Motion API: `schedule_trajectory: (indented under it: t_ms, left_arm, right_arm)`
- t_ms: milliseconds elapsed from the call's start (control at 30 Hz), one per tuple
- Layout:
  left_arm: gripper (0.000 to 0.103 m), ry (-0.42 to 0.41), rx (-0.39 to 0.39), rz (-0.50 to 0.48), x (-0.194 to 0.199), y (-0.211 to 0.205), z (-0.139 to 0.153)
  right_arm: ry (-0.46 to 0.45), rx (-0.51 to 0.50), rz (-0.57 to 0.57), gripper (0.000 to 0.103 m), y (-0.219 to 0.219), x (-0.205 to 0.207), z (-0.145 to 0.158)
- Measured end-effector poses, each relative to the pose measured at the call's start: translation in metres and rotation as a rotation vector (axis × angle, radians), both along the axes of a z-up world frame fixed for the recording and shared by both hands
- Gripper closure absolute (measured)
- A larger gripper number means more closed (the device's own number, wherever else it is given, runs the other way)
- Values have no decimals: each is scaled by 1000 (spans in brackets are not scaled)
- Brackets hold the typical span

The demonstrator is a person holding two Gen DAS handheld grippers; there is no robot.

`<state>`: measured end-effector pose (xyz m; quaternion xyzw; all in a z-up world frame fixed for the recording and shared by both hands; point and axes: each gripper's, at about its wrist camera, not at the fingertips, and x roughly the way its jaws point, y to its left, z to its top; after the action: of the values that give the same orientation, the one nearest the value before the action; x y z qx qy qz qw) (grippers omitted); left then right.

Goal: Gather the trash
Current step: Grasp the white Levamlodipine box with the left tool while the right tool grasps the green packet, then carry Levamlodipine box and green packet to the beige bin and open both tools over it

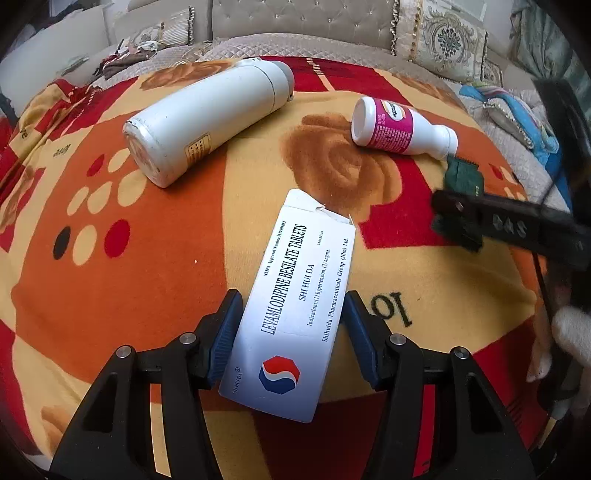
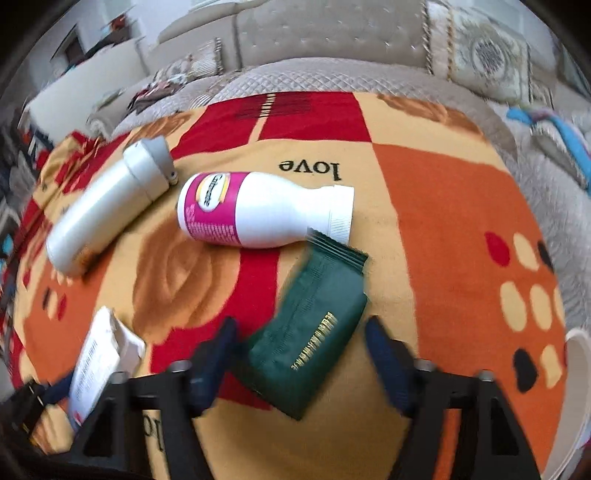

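Observation:
A white tablet box (image 1: pixel 291 314) lies on the patterned blanket (image 1: pixel 110 295), between the blue pads of my left gripper (image 1: pixel 291 328). The jaws stand close on both sides of the box; contact is unclear. A dark green sachet (image 2: pixel 310 332) lies between the spread fingers of my right gripper (image 2: pixel 301 354), which is open around it. The sachet (image 1: pixel 461 184) and the right gripper (image 1: pixel 458 218) also show in the left wrist view. A white bottle with a pink label (image 2: pixel 258 214) lies on its side just beyond the sachet. The box shows at lower left in the right wrist view (image 2: pixel 99 362).
A large white flask (image 1: pixel 207 118) with a grey cap lies on its side at the far left of the blanket. A beige quilted sofa with cushions (image 1: pixel 332 33) runs behind. A white round object's edge (image 2: pixel 576 387) shows at the right.

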<state>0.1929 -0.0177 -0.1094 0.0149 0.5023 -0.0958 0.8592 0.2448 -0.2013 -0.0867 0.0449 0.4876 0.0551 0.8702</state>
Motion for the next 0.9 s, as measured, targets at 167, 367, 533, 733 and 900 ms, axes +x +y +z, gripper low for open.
schedule_trajectory:
  t_ms: [167, 367, 533, 733, 900]
  left_arm:
    - [50, 23, -71, 4, -4, 2, 4]
    - [51, 2, -69, -15, -19, -7, 11]
    - [51, 14, -94, -4, -28, -4, 15]
    - [52, 6, -100, -12, -36, -3, 22]
    - [52, 0, -116, -38, -44, -14, 29]
  right_arm:
    - [12, 56, 77, 68, -15, -21, 2]
    - [-17, 108, 173, 71, -25, -66, 14]
    - [-27, 123, 184, 75, -26, -82, 18]
    - [-32, 168, 218, 76, -31, -102, 31]
    - [-11, 164, 241, 76, -37, -118, 33]
